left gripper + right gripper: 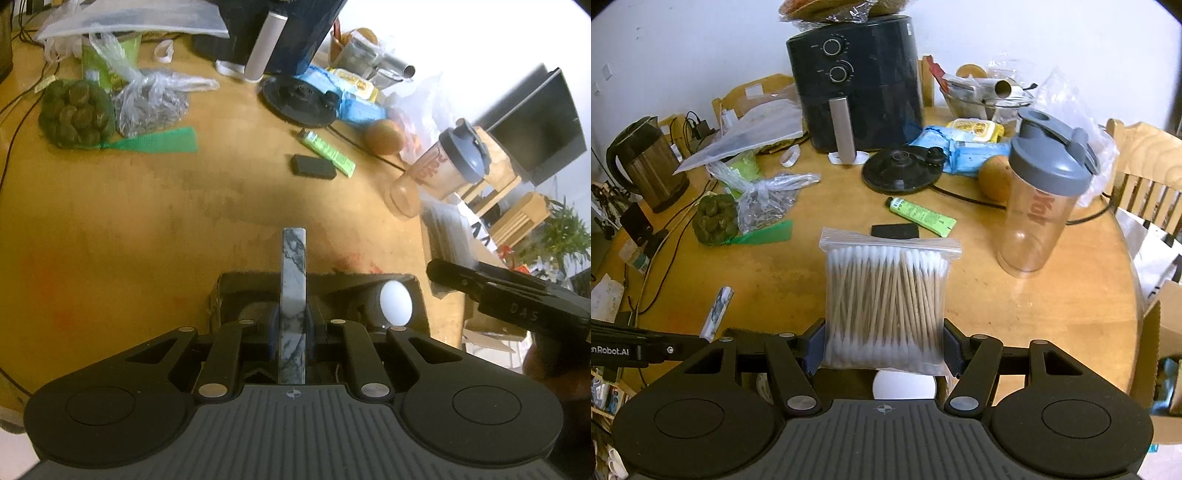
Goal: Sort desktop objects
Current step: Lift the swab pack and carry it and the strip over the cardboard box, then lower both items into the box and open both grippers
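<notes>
My left gripper is shut on a slim marble-patterned bar that stands upright between its pads, above a small dark cardboard box holding a white ball. In the right wrist view that bar sticks up at the left, held by the left gripper's black body. My right gripper is shut on a clear zip bag of cotton swabs, held over a white round object. The right gripper's body shows at the right edge of the left wrist view.
On the round wooden table lie a green tube, a black block, a shaker bottle, a kettle base, an air fryer, a net of chestnuts, plastic bags and a kettle.
</notes>
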Motion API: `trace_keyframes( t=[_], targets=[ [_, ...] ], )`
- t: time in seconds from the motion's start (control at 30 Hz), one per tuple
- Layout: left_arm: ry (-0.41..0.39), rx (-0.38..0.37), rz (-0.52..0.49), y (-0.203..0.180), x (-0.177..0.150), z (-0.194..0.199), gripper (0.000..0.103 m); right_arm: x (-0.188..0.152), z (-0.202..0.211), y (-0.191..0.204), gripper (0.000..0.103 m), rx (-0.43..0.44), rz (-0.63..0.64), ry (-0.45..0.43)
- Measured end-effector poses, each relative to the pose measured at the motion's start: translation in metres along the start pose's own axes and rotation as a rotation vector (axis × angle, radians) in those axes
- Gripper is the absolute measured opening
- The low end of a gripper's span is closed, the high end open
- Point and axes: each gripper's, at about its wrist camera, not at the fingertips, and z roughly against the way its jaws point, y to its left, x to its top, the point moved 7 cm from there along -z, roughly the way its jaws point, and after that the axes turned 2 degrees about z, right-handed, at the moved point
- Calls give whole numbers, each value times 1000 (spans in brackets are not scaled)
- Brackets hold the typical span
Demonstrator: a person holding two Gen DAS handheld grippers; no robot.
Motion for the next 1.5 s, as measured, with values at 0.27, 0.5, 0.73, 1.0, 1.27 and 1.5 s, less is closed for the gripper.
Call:
trace_keyframes(
  t=[0.27, 0.5, 0.73, 1.0, 1.27, 1.5],
  targets=[
    [23, 10, 9, 2, -5, -3, 25, -12, 3, 0, 65, -13, 4, 18],
    [-23, 43, -13, 1, -2, 3, 49, -22, 4, 2, 65, -14, 10, 37],
    [-38, 53, -6, 4, -2, 8, 49, -25, 5, 11, 65, -4, 31, 44],
    [-72, 84, -12, 9, -2, 18, 51, -27, 6, 29, 65, 30, 67, 48],
    [-91, 101, -3, 15, -3, 26, 52, -33, 8, 38, 65, 39, 102, 83],
    [-107, 101, -11, 16, -2, 30, 57, -53, -5, 43, 96, 9, 182, 191]
  ],
)
